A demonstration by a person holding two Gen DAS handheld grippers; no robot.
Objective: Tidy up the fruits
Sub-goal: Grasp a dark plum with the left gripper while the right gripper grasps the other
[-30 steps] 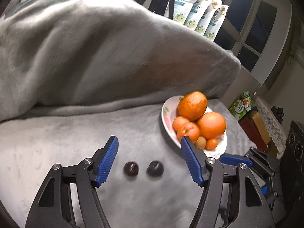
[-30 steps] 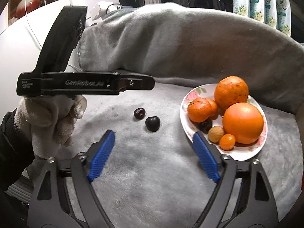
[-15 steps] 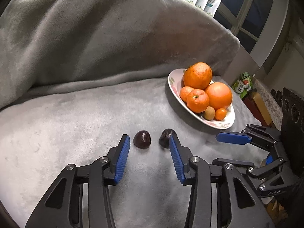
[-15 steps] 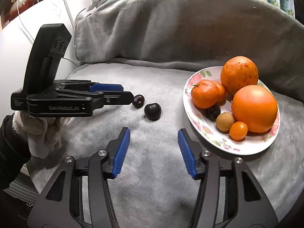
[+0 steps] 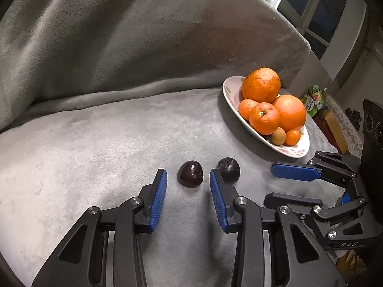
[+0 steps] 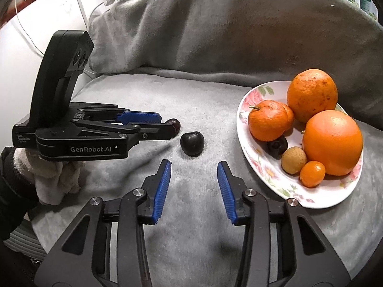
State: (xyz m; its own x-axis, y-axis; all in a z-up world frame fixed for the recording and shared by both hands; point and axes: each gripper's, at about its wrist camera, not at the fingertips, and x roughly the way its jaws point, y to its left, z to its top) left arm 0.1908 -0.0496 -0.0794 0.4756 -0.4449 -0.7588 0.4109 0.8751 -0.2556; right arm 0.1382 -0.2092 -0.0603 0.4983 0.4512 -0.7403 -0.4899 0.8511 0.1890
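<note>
Two dark cherries are lying on the grey blanket [image 5: 95, 143], left of the plate [image 5: 229, 95] as the left wrist camera sees it. The left gripper [image 5: 188, 179] is sitting low over the red cherry [image 5: 190, 173], the one farther from the plate; its jaws are closing, the cherry is lying at their tips, and the blue pads are not yet pressing on it. The black cherry [image 5: 229, 169], nearer the plate, is lying just outside that gripper's right finger.

The right gripper [image 6: 194, 167] is pointing at the black cherry [image 6: 192, 143] from just short of it; its jaws are closing with nothing between them.

The plate is holding two oranges [image 6: 331, 142], two tangerines [image 6: 267, 124], a kumquat [image 6: 312, 173], a longan [image 6: 293, 159] and a third cherry [image 6: 277, 145]. A gloved hand [image 6: 55, 179] is gripping the left gripper's handle.
</note>
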